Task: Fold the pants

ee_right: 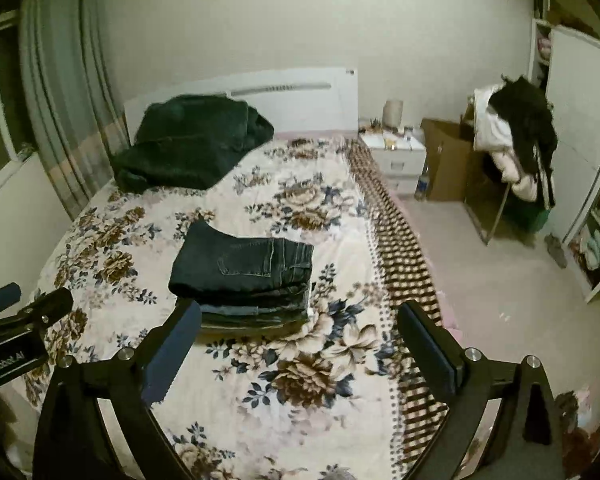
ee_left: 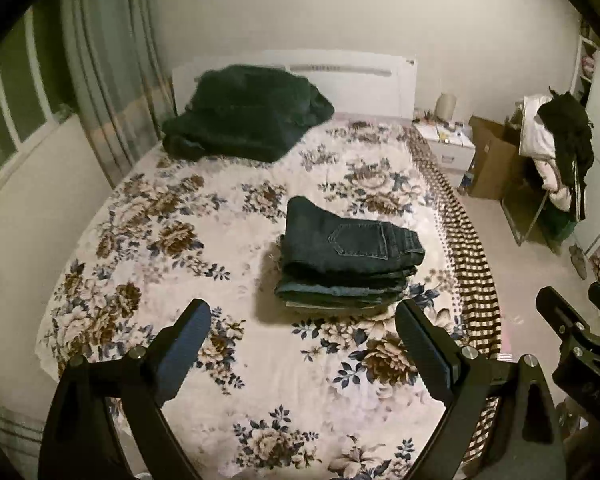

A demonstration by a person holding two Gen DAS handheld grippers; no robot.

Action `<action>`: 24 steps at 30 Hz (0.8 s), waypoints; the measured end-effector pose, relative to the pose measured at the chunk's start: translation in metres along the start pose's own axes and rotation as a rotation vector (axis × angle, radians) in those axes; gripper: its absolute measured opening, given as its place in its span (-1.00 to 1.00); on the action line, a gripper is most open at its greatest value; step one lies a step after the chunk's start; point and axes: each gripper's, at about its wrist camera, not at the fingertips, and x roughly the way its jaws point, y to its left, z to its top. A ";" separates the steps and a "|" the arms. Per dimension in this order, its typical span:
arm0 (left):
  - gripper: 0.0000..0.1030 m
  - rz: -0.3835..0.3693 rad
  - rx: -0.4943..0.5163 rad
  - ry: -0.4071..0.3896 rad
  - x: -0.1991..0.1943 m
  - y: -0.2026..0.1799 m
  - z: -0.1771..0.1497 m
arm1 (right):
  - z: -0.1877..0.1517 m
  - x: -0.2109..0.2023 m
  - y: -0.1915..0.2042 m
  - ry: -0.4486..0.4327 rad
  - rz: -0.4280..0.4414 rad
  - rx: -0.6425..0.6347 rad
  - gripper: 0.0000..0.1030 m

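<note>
One pair of jeans (ee_left: 350, 254) lies folded atop a small stack near the middle of the bed (ee_left: 148, 240), pocket up. Folding looks done, though the stack's lower layers are hard to read; I'd square any loose edge gently. Both tongs hang above the bed's near end, angled down: left tongs (ee_left: 303, 322) wide and empty, right tongs (ee_right: 300, 322) likewise.

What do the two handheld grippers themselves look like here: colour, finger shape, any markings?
Both the left gripper and the right gripper are matte black, with two flat rectangular fingers on triangular cut-out arms fixed by silver round screws. White GenRobot.AI lettering marks the left one's body. No sleeves or cables show.
</note>
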 end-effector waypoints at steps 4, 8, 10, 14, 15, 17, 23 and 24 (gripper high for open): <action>0.95 0.000 -0.016 -0.040 -0.040 -0.004 -0.014 | -0.010 -0.058 -0.003 -0.043 0.016 -0.018 1.00; 0.99 0.001 -0.033 -0.073 -0.066 -0.006 -0.020 | -0.016 -0.102 -0.007 -0.064 0.012 -0.036 1.00; 0.99 -0.002 -0.039 -0.086 -0.076 -0.006 -0.022 | -0.017 -0.118 -0.010 -0.066 0.020 -0.032 1.00; 0.99 -0.008 -0.048 -0.100 -0.090 -0.004 -0.023 | -0.013 -0.139 -0.015 -0.077 0.008 -0.030 1.00; 0.99 -0.008 -0.045 -0.102 -0.093 -0.005 -0.024 | -0.012 -0.146 -0.015 -0.081 0.005 -0.029 1.00; 0.99 -0.015 -0.036 -0.104 -0.097 -0.005 -0.024 | -0.009 -0.156 -0.013 -0.083 -0.002 -0.034 1.00; 0.99 -0.025 0.000 -0.104 -0.103 -0.004 -0.026 | -0.001 -0.160 -0.005 -0.082 -0.003 -0.032 1.00; 0.99 -0.028 0.002 -0.103 -0.105 -0.004 -0.026 | 0.000 -0.161 -0.004 -0.082 -0.003 -0.030 1.00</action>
